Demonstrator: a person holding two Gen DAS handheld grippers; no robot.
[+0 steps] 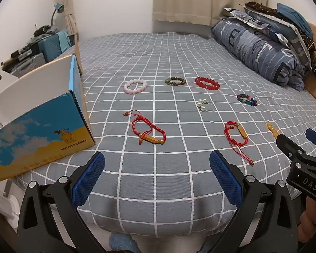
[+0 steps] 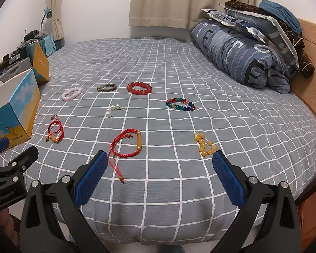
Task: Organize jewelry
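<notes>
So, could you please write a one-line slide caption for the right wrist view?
Open right claw above a checked bedsheet strewn with bracelets, open box at left.

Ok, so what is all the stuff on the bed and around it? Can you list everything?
pink bracelet: one, pale pink, back row left
green-brown bracelet: one, back row middle
red bead bracelet: one, back row right
rainbow bracelet: one, many colours, right of the pearls
pearls: small cluster, white, middle
red cord bracelets: two, red with gold tubes, front row; the other
yellow bracelet: one, amber, front right
box: one, blue and yellow, open, left edge
bed sheet: grey with white grid
folded bedding: blue pile by the headboard
curtains: beige, behind
left hand-held gripper: open, empty
right hand-held gripper: open, empty
</notes>
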